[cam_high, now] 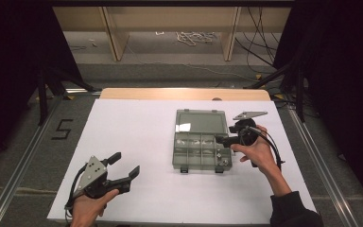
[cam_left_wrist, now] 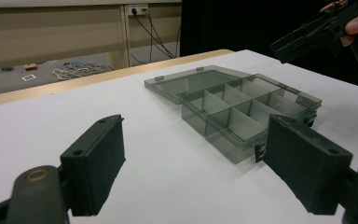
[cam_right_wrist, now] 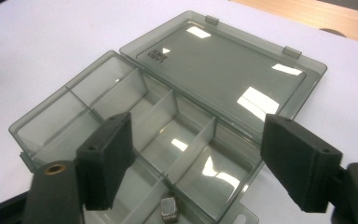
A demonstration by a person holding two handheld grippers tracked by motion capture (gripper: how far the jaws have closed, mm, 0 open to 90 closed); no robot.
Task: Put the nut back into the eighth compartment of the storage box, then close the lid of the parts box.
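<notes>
One compartment box (cam_high: 201,146) with its lid folded back is seen on the white surface (cam_high: 137,137); one small metal piece (cam_right_wrist: 169,207) lies in a near compartment. The right gripper (cam_right_wrist: 196,163) is held just above the box, released. The left gripper (cam_high: 123,170) is held low at the surface's left, well apart, also released and empty.

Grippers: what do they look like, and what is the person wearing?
Both are black two-jaw tools. The left gripper carries a grey three-cornered plate with small holes and trails a dark cable by the wrist. The right gripper has a similar grey plate and a looping black cable. Jaw pads are flat black blocks with screw holes. The right arm has a dark sleeve.
</notes>
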